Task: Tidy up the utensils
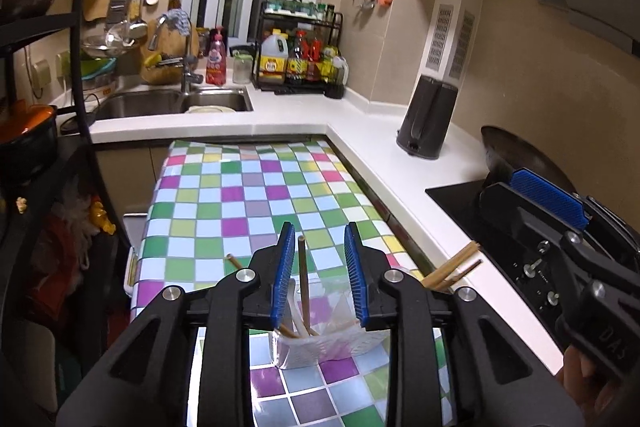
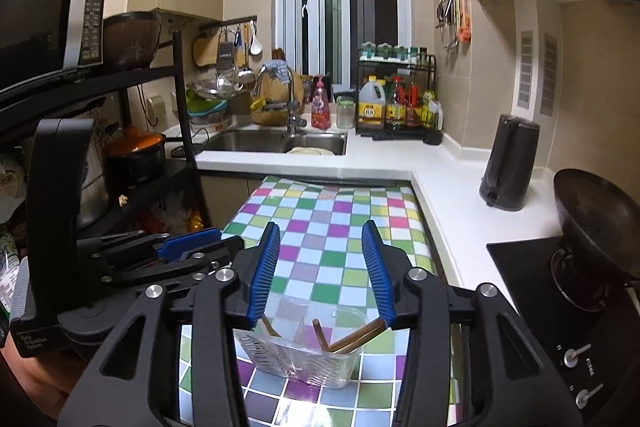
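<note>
Both grippers, left and right, hung parted and unloaded over the cup of chopsticks; open tablecloth lay beyond it.

Clear ribbed plastic cup holding matt wooden chopsticks. Glossy checked vinyl tablecloth, showing glare. Smooth white countertop. Brushed stainless-steel sink. Matt dark plastic kettle. Left gripper and right gripper: matt black plastic arms, ridged blue rubbery pads, bright metal pins.
</note>
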